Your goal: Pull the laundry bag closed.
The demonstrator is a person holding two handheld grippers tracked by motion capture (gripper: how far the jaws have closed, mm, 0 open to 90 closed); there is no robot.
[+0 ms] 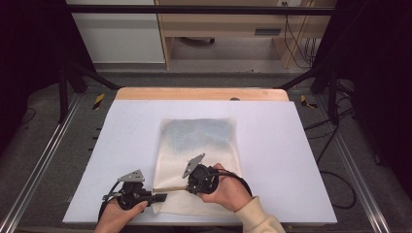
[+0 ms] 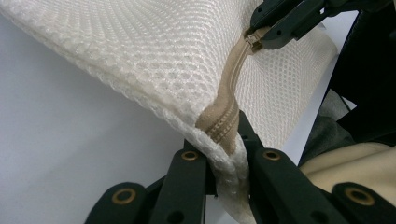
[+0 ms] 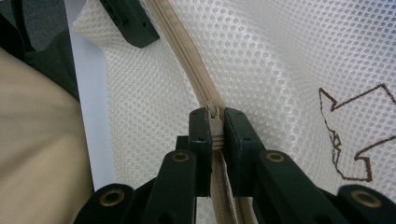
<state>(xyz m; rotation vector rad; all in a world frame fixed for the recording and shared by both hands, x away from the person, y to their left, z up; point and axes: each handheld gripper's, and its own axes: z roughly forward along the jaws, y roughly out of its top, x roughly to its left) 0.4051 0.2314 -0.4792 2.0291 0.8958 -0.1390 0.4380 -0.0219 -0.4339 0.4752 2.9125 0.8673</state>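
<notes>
A cream mesh bag lies flat in the middle of the white table, with its tan zipper along the near edge. My left gripper is shut on the bag's near-left corner, right at the zipper's end, and lifts that edge slightly. My right gripper is shut on the zipper pull, a short way along the zipper from the left one. From above, the left gripper points right and the right gripper points left, with the zipper stretched between them.
A brown printed outline marks the mesh to the right of the zipper. A cream sleeve comes in at the bottom. A wooden strip borders the table's far edge. Dark frame legs and cables stand on the floor around the table.
</notes>
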